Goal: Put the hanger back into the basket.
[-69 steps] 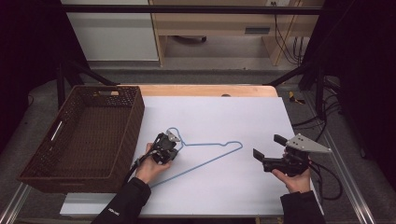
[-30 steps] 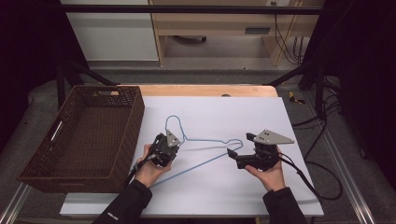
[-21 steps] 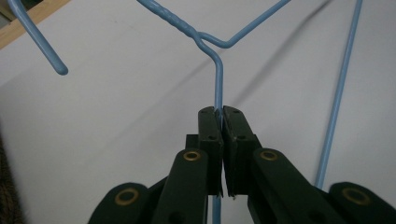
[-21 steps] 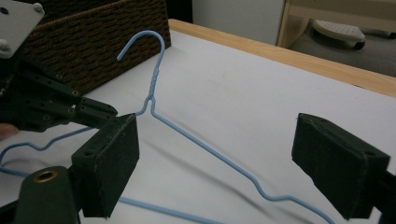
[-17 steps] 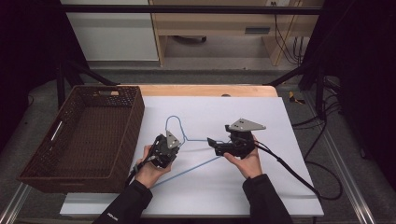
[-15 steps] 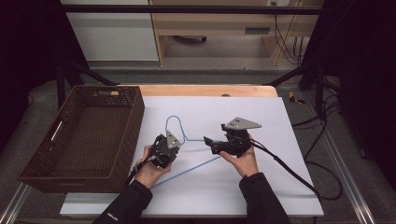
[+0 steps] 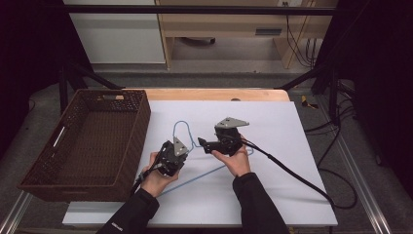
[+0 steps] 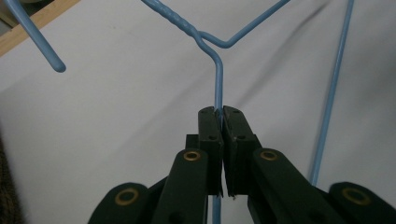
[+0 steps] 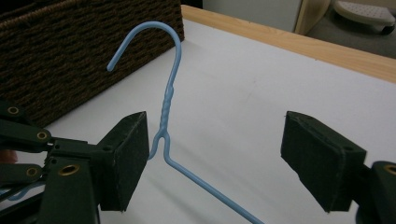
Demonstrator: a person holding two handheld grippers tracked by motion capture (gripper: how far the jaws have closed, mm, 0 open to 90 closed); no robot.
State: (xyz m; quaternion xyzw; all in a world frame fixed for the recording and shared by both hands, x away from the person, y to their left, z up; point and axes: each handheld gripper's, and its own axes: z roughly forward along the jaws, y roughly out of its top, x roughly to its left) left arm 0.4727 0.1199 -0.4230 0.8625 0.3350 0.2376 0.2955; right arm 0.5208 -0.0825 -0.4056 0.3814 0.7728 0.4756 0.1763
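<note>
Left gripper (image 8: 219, 114) clamps the blue wire hanger (image 8: 218, 79); right gripper (image 9: 215, 158), jaws wide but just closing, straddles its neck near the table's middle.

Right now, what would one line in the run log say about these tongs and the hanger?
left tongs: shut on blue wire hanger | right tongs: open, closing around hanger neck | white table

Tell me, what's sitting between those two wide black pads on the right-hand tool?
The blue wire hanger: in the right gripper view its twisted neck stands between the right gripper's pads, close beside one, with the white table sheet behind.
</note>
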